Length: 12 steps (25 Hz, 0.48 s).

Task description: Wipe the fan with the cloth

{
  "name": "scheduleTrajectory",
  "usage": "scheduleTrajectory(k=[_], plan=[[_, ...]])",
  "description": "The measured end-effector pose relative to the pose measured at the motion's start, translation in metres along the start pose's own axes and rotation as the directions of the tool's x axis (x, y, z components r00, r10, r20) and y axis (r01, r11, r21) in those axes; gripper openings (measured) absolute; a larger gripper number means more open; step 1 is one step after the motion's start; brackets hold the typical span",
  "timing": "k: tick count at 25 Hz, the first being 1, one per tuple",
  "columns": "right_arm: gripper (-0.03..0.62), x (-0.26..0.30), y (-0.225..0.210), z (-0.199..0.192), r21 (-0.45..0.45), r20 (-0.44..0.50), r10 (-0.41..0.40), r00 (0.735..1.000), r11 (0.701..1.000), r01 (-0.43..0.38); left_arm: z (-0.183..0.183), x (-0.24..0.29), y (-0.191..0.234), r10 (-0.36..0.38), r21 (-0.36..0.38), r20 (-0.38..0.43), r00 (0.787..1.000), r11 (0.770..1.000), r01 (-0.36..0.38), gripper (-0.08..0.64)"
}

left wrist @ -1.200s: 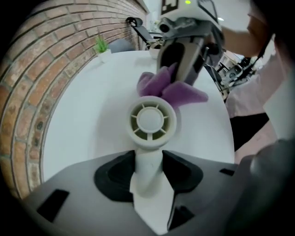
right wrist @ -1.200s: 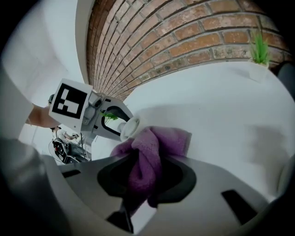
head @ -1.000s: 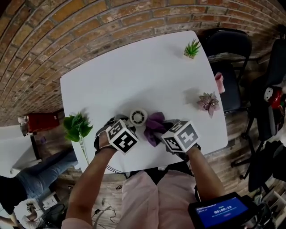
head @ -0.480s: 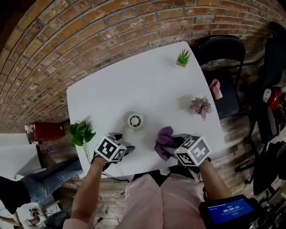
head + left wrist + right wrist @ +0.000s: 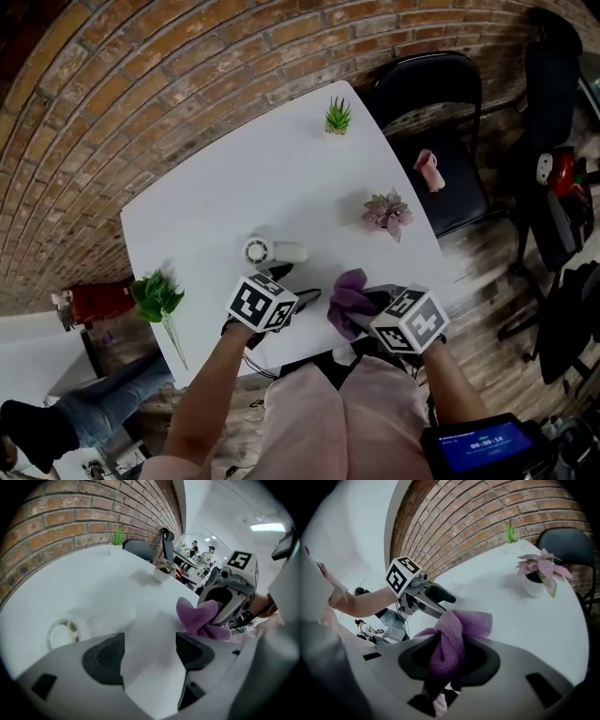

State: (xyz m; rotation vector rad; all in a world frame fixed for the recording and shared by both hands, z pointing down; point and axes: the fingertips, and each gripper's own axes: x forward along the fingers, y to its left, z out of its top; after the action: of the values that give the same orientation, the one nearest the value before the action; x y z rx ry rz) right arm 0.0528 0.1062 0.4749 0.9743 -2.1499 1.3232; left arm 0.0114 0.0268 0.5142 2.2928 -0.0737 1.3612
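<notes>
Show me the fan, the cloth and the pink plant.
fan (image 5: 259, 251), head view, on its round front grille.
cloth (image 5: 451, 634), right gripper view, on the twisted middle fold.
pink plant (image 5: 386, 212), head view, on the centre of its leaves.

A white desk (image 5: 225, 178) is placed against a red brick wall (image 5: 141, 75). A black folding chair (image 5: 441, 103) is set beside it on a wooden plank floor (image 5: 487, 267). A long ceiling lamp (image 5: 268, 527) is lit in the open room behind.
</notes>
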Motion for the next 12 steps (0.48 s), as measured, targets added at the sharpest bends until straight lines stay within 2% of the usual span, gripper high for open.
scheduleTrajectory(k=[4,7,10,12], plan=[[0.12,-0.004,-0.003,-0.002,0.011,0.012,-0.001,1.0,1.0,0.001,0.024,0.002,-0.002,0.0,0.034,0.036,0.999,0.999,-0.002,0.347],[0.12,-0.004,-0.002,0.001,0.003,0.014,0.013,1.0,1.0,-0.013,0.039,-0.024,0.0,0.074,0.115,0.095,0.993,0.99,-0.085,0.347],[0.12,0.001,0.003,0.006,-0.021,0.006,0.043,0.999,0.999,-0.043,0.051,-0.062,0.016,0.164,0.237,0.167,0.972,0.951,-0.201,0.347],[0.12,0.006,0.01,0.01,-0.047,-0.008,0.083,0.997,0.995,-0.083,0.042,-0.074,0.037,0.212,0.354,0.109,0.971,0.905,-0.237,0.397]])
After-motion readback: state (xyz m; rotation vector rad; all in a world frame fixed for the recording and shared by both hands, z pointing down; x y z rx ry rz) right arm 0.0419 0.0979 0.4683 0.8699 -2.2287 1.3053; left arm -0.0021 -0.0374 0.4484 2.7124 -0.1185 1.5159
